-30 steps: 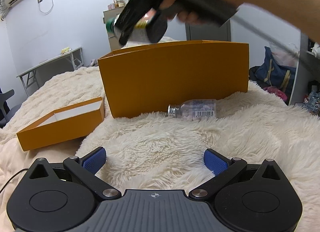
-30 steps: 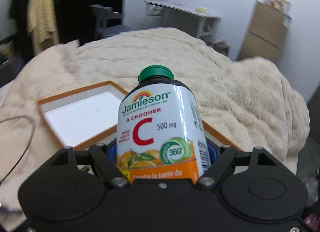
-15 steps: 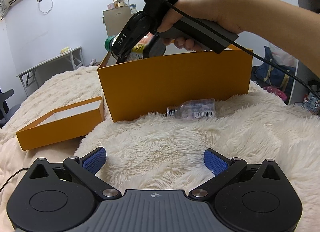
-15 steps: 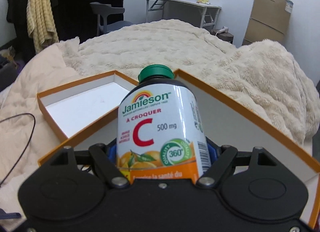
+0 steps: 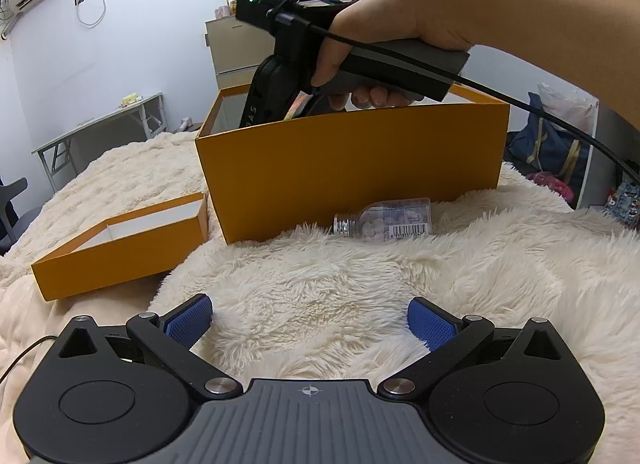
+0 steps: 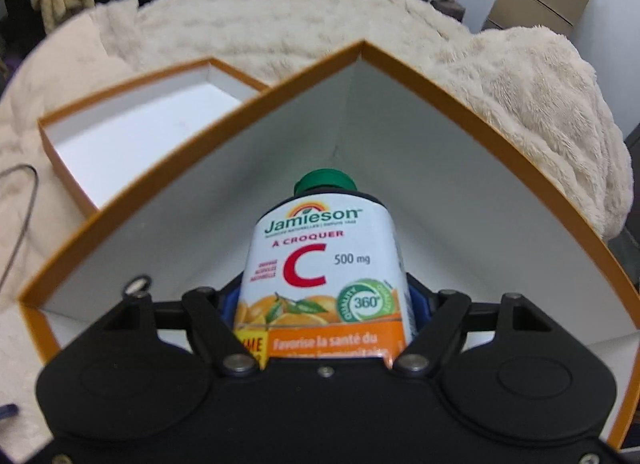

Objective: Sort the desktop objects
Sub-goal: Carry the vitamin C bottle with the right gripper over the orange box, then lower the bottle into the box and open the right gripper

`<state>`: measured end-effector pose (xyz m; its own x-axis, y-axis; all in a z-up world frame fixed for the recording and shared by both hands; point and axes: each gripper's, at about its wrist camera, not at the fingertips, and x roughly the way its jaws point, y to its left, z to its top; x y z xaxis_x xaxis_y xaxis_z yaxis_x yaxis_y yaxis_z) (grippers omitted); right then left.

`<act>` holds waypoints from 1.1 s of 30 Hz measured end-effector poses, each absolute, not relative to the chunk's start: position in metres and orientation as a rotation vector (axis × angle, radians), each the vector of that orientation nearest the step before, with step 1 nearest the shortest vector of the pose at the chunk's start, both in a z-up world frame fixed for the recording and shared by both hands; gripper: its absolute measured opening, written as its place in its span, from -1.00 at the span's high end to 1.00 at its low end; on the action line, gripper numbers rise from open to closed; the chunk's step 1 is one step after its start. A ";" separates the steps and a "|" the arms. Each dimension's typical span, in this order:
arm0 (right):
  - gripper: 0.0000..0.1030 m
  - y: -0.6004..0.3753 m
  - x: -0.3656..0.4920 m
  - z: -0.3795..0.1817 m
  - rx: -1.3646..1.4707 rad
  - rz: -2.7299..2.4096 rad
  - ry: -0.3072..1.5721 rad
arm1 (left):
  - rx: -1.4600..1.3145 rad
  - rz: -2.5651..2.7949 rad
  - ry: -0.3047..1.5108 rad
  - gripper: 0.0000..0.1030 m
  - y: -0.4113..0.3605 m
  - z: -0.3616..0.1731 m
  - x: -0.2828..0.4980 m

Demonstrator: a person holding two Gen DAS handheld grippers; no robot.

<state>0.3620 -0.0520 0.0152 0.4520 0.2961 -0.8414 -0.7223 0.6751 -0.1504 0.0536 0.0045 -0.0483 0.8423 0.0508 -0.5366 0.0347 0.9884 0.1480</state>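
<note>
So the vitamin C bottle (image 6: pixel 324 264) sits dead center in the right wrist view: white label, green cap, "Jamieson" and a big red C, oranges along the bottom. The right gripper (image 6: pixel 326 304) has its jaws clamped on both sides of it, and it's down inside the tall orange box (image 6: pixel 500 136), cap pointing at the far white corner. No other items show in the visible part of that box.

The left wrist view barely shows that bottle, just a sliver behind the box wall under the hand (image 5: pixel 384 36). What it does show is a small clear pill bottle (image 5: pixel 384 218) lying on its side on the fluffy blanket (image 5: pixel 360 284), right against the box's front wall. The shallow orange lid (image 5: pixel 120 248) at middle left holds nothing. The left gripper (image 5: pixel 310 322) is at the bottom of frame, jaws spread wide, gripping nothing.
</note>
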 end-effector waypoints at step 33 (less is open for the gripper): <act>-0.85 -0.145 0.238 0.116 -0.385 0.872 0.381 | 0.143 0.006 0.572 -1.00 0.005 -0.048 0.051</act>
<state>0.2381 -0.1447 0.1165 0.5857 0.6597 -0.4709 -0.7938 0.5842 -0.1690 0.0514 0.0049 -0.0479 0.8412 0.0456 -0.5388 0.0340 0.9900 0.1369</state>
